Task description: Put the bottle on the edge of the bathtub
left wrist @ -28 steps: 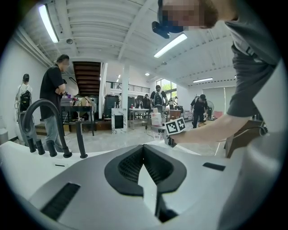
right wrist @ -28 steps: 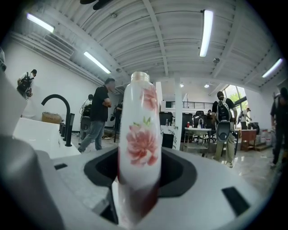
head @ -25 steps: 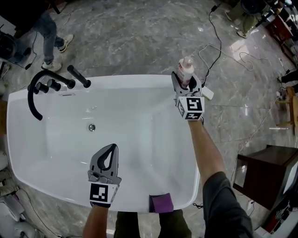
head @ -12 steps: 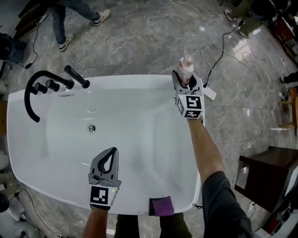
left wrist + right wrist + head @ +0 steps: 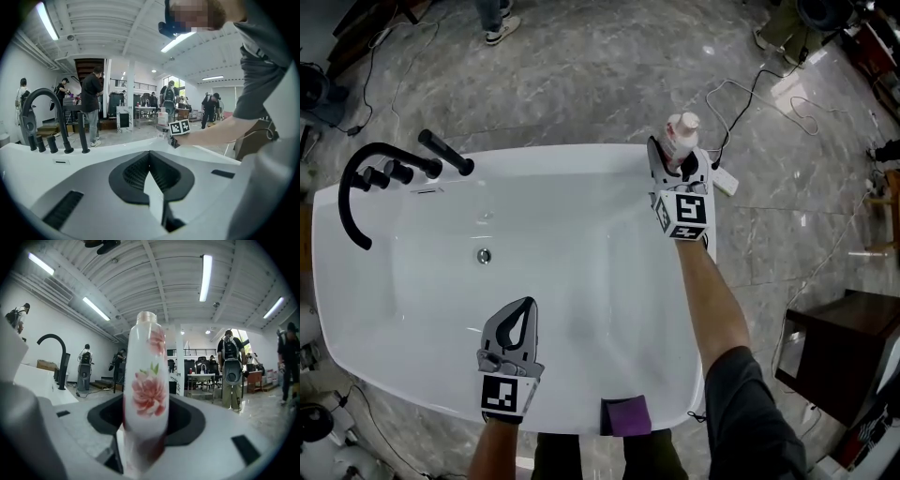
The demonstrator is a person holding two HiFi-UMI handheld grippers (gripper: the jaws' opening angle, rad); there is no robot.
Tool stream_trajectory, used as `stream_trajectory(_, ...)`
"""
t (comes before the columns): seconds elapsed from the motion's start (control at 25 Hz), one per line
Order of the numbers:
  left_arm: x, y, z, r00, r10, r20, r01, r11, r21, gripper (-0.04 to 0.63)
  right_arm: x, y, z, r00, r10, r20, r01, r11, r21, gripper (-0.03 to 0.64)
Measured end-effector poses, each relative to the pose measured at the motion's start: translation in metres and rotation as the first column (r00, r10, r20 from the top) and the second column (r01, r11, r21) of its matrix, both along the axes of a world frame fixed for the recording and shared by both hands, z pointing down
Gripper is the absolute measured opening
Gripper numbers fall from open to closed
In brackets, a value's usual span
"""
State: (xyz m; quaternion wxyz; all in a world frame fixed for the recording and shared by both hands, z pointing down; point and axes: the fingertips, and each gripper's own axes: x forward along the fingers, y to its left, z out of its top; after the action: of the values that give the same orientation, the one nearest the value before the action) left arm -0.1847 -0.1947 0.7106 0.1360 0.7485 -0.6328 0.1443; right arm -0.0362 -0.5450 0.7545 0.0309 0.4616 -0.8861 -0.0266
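Two handheld grippers work over a white bathtub [image 5: 544, 157] set on a grey marble floor [image 5: 581, 84], seen from our head camera. At the tub's 1 o'clock corner, our right gripper [image 5: 675, 161] is clenched on a white bottle [image 5: 679, 136] printed with pink flowers, its jaws pressing on the lower body. The bottle stands upright at the rim, neck and cap clear above the gripper. We cannot tell whether its base touches the edge.

Our left gripper [image 5: 528, 302] hangs over the basin near 7 o'clock, well apart from the bottle. Its jaws are closed tip to tip, with nothing between them.

A curved black faucet [image 5: 356, 187] and its black handles stand on the rim at 10 o'clock. The round drain [image 5: 484, 255] lies in the basin floor, toward 9 o'clock. A purple pad [image 5: 624, 412] sits on the near rim at 6 o'clock.

On the floor just beyond the bottle lies a white power strip [image 5: 724, 182] with a trailing cable. A dark cabinet [image 5: 834, 347] stands at 4 o'clock, well apart from the tub.
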Motion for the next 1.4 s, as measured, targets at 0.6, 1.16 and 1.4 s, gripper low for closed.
stream_trajectory(0.6,0.000,0.002,-0.005,1.000,-0.012,0.001,0.012,1.000,0.013,-0.002,0.004,0.000,0.000,0.999,0.044,-0.002,-0.044,0.999,-0.009,0.236)
stream_trajectory(1.16,0.007,-0.002,-0.012,1.000,-0.005,0.000,0.005,1.000,0.017,-0.002,0.004,0.002,-0.005,1.000,0.005,-0.016,-0.005,1.000,-0.011,0.279)
stream_trajectory(1.4,0.006,-0.004,-0.017,1.000,-0.001,0.009,0.001,0.999,0.032,-0.002,0.006,0.007,-0.010,1.000,-0.008,-0.022,0.007,1.000,-0.012,0.298)
